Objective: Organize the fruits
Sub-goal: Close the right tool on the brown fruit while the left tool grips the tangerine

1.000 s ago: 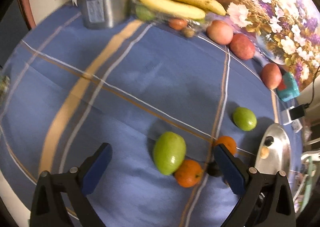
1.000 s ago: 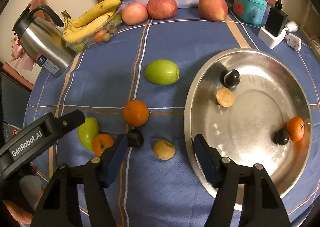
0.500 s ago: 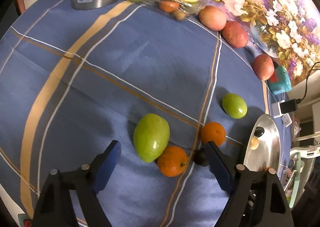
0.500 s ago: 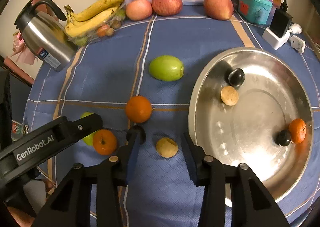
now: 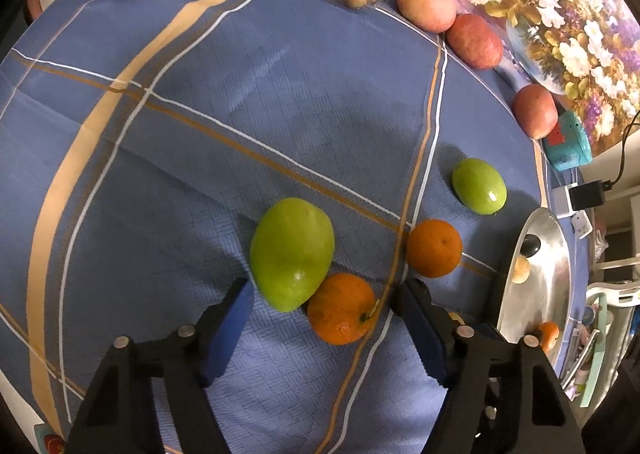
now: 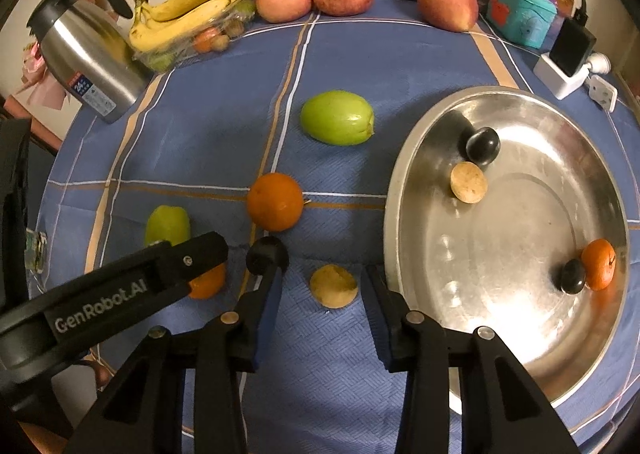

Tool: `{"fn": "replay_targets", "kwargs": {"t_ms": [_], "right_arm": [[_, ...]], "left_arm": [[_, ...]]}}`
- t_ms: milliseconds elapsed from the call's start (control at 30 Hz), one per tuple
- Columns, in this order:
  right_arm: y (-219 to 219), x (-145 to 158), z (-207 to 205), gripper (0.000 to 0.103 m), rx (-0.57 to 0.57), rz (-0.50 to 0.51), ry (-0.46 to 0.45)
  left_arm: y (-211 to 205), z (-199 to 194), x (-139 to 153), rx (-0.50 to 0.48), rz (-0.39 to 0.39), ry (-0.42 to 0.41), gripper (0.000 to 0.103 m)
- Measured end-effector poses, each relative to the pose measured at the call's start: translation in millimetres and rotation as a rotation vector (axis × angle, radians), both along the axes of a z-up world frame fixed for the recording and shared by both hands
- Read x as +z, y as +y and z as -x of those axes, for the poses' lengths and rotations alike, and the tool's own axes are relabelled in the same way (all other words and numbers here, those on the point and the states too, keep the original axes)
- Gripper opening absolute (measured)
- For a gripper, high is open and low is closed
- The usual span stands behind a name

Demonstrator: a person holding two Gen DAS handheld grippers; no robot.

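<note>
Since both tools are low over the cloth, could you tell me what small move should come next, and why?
Probably lower the right tool slightly and finish closing: the small tan fruit lies between its closing jaws, not yet touched, beside the metal tray.

Both my wrist cameras look steeply down, close over the tabletop. Left view sits left of the steel tray; right view beside it. Both share the tray.

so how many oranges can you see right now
3: one in the metal tray at its right edge, one mid-cloth, one part-hidden beneath the left hand-held gripper at. Others may be hidden.
</note>
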State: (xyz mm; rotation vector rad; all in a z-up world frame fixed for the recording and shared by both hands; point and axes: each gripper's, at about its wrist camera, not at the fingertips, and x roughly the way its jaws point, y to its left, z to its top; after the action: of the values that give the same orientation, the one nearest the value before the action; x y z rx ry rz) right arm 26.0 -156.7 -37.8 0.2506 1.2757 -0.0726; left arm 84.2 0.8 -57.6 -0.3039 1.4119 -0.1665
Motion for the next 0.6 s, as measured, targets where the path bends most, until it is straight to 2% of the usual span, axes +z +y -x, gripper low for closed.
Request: {"fn": "replay_targets", "kwargs": {"t_ms": [600], "right_arm": [[15.8, -6.2, 1.3, 0.028, 0.08, 0.151, 0.036]], "left_arm": [[2.1, 0.0, -2.2, 0.021, -0.023, 0.007, 0.064]]}}
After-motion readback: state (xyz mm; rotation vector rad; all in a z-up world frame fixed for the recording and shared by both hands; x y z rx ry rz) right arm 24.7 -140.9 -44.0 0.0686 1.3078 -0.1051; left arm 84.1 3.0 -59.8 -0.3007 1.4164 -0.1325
